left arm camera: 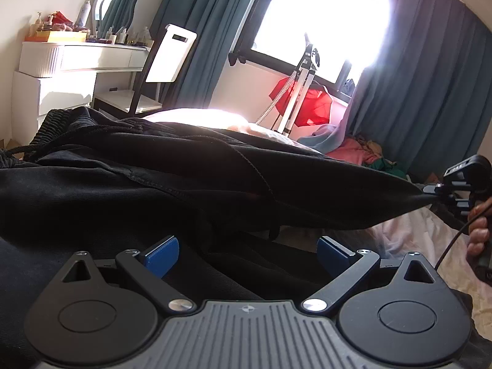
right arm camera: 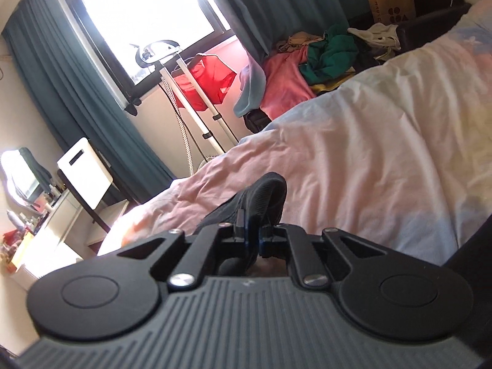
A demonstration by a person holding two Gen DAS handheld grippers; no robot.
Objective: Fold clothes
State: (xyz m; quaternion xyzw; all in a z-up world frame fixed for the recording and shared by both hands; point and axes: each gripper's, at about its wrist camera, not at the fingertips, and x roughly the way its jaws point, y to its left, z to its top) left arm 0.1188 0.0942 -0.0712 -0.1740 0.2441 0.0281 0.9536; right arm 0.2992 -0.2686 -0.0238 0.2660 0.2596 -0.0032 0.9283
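Note:
A black garment with a ribbed elastic waistband (left arm camera: 153, 172) lies spread over the bed and fills the left wrist view. My left gripper (left arm camera: 247, 253) is open just above the black cloth, its blue pads (left arm camera: 161, 255) wide apart with nothing between them. My right gripper (right arm camera: 253, 240) is shut on a corner of the black garment (right arm camera: 261, 196), which bunches up past the fingertips. In the left wrist view the right gripper (left arm camera: 436, 191) shows at the far right, pulling that corner taut and lifted off the bed.
A pale pink and white duvet (right arm camera: 353, 160) covers the bed. A pile of pink, green and other clothes (right arm camera: 313, 61) lies at its far side. A garment steamer stand (right arm camera: 196, 92) with a red item, a white chair (left arm camera: 169, 58), a dressing table (left arm camera: 77, 58) and teal curtains stand beyond.

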